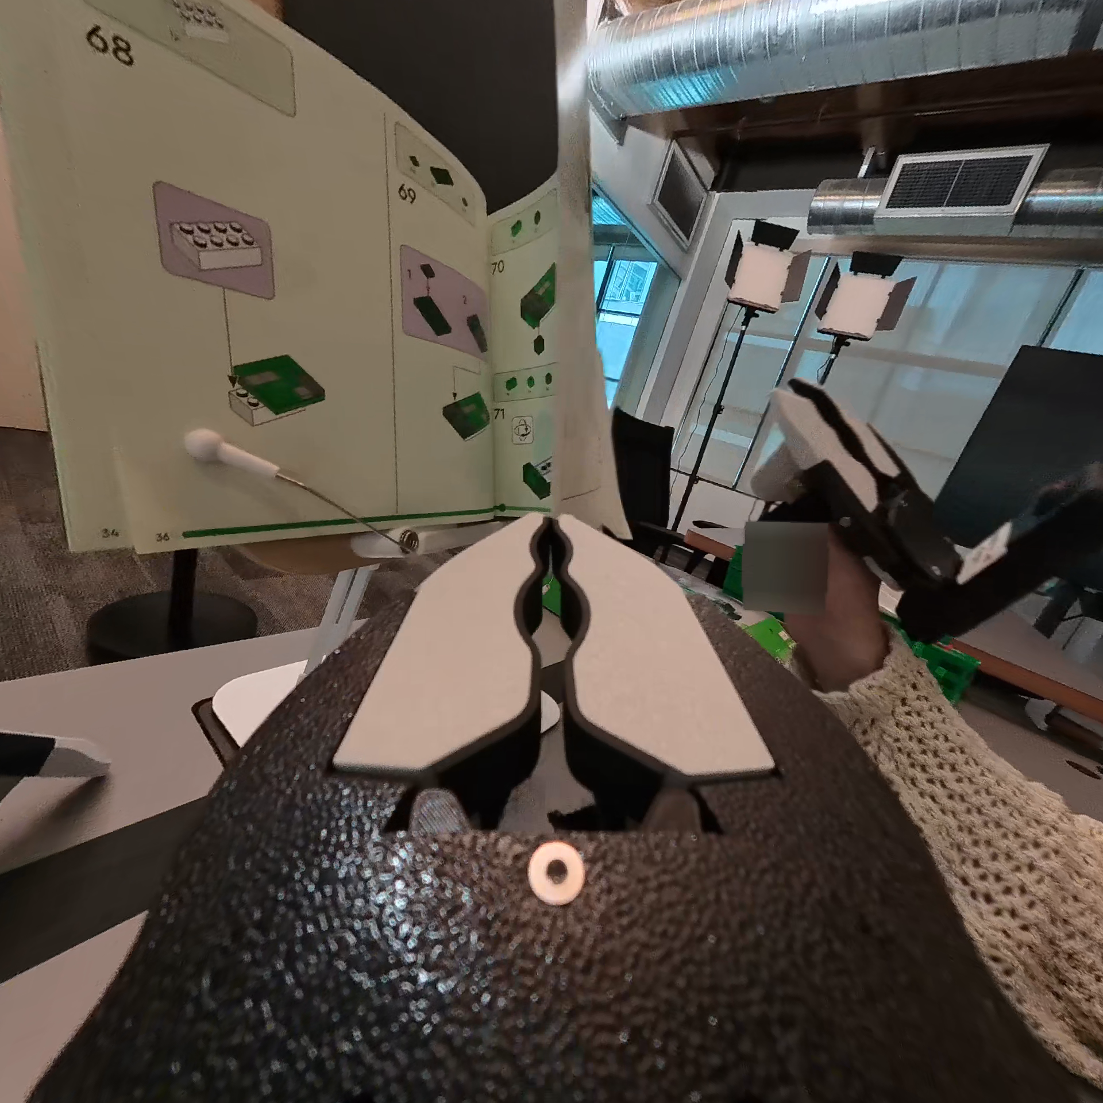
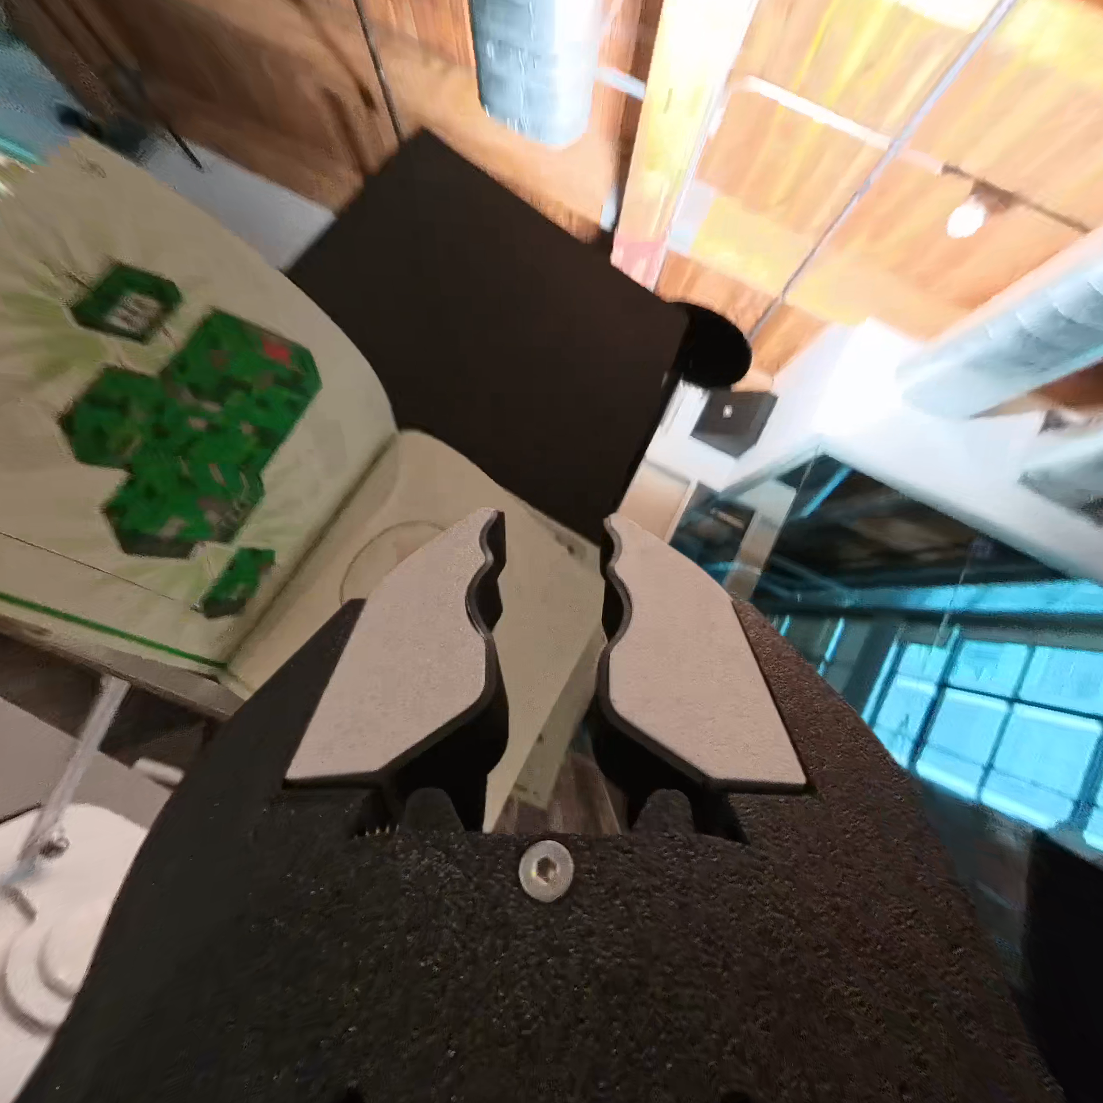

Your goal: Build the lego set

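The open instruction booklet (image 1: 239, 268) stands on a white book stand, showing green brick steps. One page (image 1: 576, 298) stands edge-on, mid-turn. My left gripper (image 1: 552, 525) is shut, its tips meeting on the bottom edge of that page. My right gripper (image 1: 776, 430), held by a hand in a knit sleeve, hovers to the right of the page, apart from it. In the right wrist view the right gripper (image 2: 552, 537) is open and empty, with a cream page (image 2: 537, 627) behind the gap. Green Lego pieces (image 1: 955, 668) lie on the table at right.
A white-tipped wire arm (image 1: 239, 456) of the stand presses on the left page. The stand's white base (image 2: 59, 865) sits on the grey table (image 1: 119, 716). Two studio lights (image 1: 761, 280) stand behind. A black-and-white object (image 1: 48, 764) lies at the left edge. The gap from one gripper's tips to the other's is roughly 25 centimeters.
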